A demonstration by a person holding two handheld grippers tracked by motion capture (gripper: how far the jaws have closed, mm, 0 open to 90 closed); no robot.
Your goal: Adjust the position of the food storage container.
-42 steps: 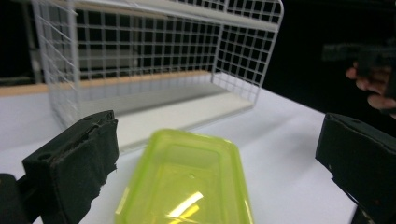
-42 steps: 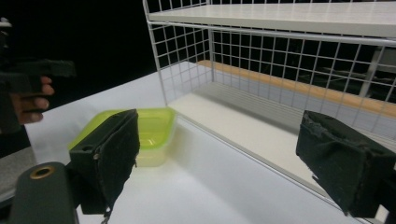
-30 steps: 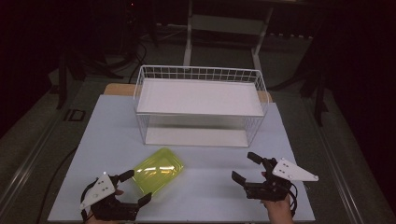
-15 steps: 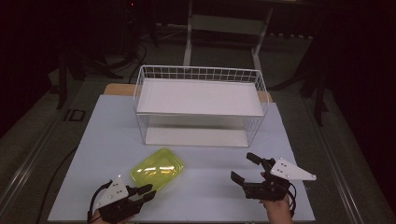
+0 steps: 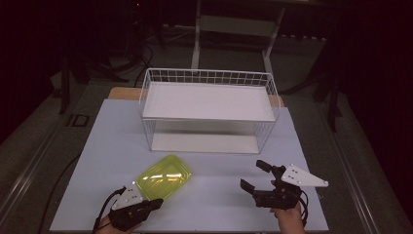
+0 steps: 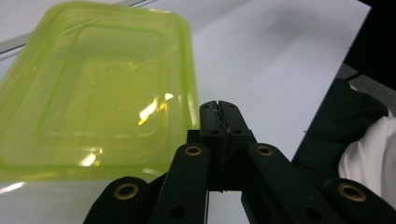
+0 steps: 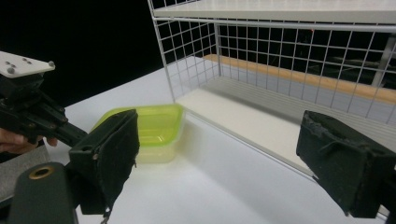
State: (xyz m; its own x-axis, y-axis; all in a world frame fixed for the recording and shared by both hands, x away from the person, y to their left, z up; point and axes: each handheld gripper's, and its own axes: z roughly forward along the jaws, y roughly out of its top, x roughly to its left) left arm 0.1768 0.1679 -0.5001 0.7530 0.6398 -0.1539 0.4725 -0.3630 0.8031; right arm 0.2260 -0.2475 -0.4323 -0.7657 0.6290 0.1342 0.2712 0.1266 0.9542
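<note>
Box [image 5: 164, 177], yellow-green and upside down, lies just beyond the left gripper's [image 5: 155, 204] closed, empty fingers; right gripper [image 5: 256, 175] gapes wide, holding nothing.

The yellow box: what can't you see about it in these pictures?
- Yellow box, high view: near corner hidden behind the left gripper.
- Left gripper view: its left side is cut off by the edge.
- Right gripper view: its left end hides behind the right gripper's jaw pad. Nothing shows clearly inside.

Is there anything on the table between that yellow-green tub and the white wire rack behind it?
No. In the high view, bare white tabletop separates the yellow-green tub from the wire rack. The right gripper view shows the same gap.
</note>
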